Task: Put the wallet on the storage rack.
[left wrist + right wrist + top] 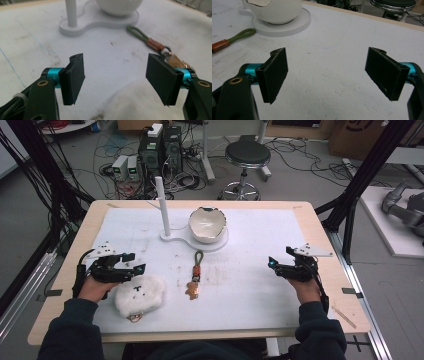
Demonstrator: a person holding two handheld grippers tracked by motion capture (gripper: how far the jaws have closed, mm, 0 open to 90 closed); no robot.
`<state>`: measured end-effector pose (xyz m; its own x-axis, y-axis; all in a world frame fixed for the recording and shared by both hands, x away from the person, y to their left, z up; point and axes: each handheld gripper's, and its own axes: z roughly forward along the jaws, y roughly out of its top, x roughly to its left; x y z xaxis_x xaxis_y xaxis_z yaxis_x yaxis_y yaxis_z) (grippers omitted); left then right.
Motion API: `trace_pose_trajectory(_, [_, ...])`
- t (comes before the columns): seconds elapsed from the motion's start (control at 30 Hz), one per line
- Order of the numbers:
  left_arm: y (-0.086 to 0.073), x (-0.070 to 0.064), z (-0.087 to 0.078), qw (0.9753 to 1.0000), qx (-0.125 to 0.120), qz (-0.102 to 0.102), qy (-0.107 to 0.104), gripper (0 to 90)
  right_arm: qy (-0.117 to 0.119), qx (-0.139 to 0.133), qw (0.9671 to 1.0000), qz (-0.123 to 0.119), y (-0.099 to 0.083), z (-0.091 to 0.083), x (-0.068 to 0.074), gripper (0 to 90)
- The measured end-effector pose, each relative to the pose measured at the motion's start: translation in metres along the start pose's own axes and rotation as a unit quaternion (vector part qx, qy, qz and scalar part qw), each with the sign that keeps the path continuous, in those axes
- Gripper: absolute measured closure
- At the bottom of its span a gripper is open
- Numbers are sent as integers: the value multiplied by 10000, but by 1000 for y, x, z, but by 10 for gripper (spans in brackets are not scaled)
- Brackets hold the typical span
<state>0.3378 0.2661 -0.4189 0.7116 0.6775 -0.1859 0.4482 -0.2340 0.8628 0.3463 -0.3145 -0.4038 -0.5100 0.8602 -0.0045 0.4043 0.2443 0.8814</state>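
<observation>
- A keychain (195, 274) lies on the white mat (250, 285) near the table's middle: a green cord loop at the far end, a brown leather band below it, and a small orange-brown charm at the near end. It touches neither gripper.
- Beyond its loop stands a white stand (172, 239) with a flat base, an upright white post (161, 205) on the left part and a white bowl (207, 224) with a jagged, eggshell-like rim on the round right part. From the high view the bowl's inside looks bare white; its bottom is hard to make out.
- Left of the keychain lies a fluffy white plush (139, 293) with a small face; a bit of metal ring peeks from under its near edge.
- The left gripper (134, 262) hovers at the plush's far left edge, jaws spread wide with nothing between them. In the left gripper view the plush (140, 102) is a blurred white mass low between the jaws, and the keychain (160, 48) is partly hidden behind the right-hand jaw.
- The right gripper (273, 263) is well apart on the right side of the mat, jaws wide and empty over bare mat.
- In the right gripper view the bowl (274, 10) is cut off at the top edge and the keychain (234, 37) by the left edge.
- The wooden table (320, 227) frames the mat; a black stool (247, 157) and cables sit on the floor beyond.
</observation>
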Motion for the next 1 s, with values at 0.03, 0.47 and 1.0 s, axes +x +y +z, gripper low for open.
trace_pose_trajectory(0.03, [-3, 1, 0, 9996, 190, 8, -230, 313, 34, 0, 10000, -8, 1, 2, 0, 188])
trace_pose_trajectory(0.47, [-15, -6, 21, 9876, 1418, 348, -585, 464, 106, 66, 9999, -43, 0, 5, 1, 188])
trace_pose_trajectory(1.0, [12, -8, 2, 9997, -113, 79, -223, 795, 334, 69, 9994, -74, 3, 11, 12, 188])
